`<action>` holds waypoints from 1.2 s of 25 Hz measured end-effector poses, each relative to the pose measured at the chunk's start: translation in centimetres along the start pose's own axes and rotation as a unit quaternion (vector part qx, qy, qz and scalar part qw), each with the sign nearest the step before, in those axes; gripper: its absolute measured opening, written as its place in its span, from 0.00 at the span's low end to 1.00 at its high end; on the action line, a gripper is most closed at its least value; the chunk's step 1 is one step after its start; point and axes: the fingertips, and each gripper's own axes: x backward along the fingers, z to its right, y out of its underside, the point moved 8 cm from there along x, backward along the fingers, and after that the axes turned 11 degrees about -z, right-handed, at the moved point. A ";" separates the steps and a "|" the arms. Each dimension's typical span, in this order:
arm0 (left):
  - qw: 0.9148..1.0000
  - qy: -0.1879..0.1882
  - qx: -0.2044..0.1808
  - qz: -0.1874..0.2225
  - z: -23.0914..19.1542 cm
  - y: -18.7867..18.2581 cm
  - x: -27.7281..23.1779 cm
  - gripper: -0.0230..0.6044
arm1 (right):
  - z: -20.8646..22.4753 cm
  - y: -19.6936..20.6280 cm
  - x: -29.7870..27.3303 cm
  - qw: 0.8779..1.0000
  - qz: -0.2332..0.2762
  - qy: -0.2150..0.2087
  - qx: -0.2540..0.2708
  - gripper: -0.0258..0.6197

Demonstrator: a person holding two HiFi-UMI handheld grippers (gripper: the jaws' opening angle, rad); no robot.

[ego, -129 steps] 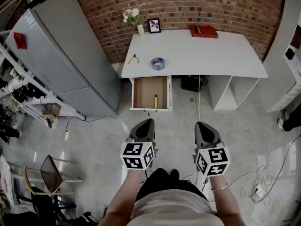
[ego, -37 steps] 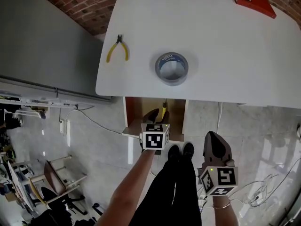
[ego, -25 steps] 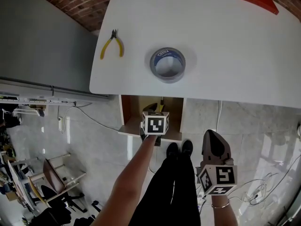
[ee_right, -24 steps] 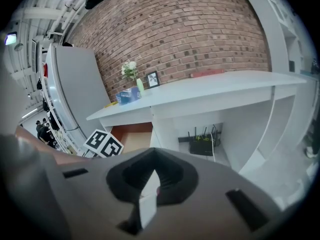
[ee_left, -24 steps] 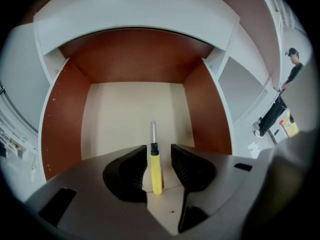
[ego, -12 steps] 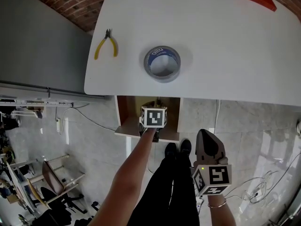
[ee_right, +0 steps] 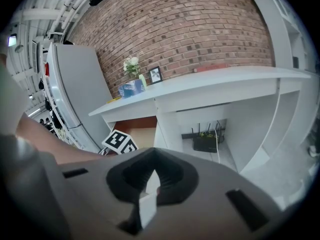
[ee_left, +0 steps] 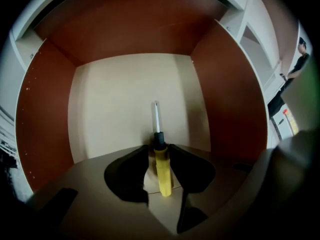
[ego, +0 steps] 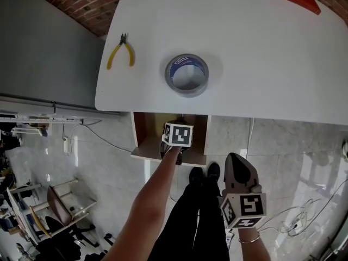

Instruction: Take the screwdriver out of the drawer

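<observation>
Head view: my left gripper (ego: 176,141) has sunk from above the drawer front into the open drawer (ego: 142,137), under the near edge of the white desk (ego: 261,64). Its marker cube (ego: 178,134) covers whatever lies beneath. The right gripper (ego: 235,159) hangs low at the near right, well apart from the drawer.

Left gripper view: the screwdriver (ee_left: 162,171) lies on the drawer floor, yellow handle near, shaft pointing to the far wall. The jaws have just been closing and now flank the handle. They are still wide, with a sliver of floor showing on the left side, so I judge it not yet clamped. It needs one more squeeze, then a lift.

Right gripper view: jaws together, holding nothing, pointed toward the desk.
</observation>
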 end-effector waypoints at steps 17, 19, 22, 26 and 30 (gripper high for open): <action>1.000 -0.015 0.013 -0.013 -0.1 0.0 -0.5 0.16 | -0.1 0.3 -0.7 1.000 -0.015 -0.004 -0.015 0.04; 1.000 -0.010 0.015 -0.015 -0.1 0.0 -0.4 0.14 | -0.1 0.5 -0.7 1.000 -0.017 -0.005 -0.016 0.04; 1.000 -0.006 0.003 -0.014 0.0 -0.3 0.1 0.14 | 0.0 0.6 -0.4 1.000 -0.019 -0.002 -0.021 0.04; 1.000 0.000 -0.009 0.010 0.1 -0.7 2.1 0.14 | -0.1 0.5 0.3 0.999 -0.019 0.001 -0.034 0.04; 0.999 0.000 -0.019 0.032 0.1 -0.9 4.8 0.14 | -0.6 -0.2 1.1 0.999 -0.013 0.001 -0.029 0.04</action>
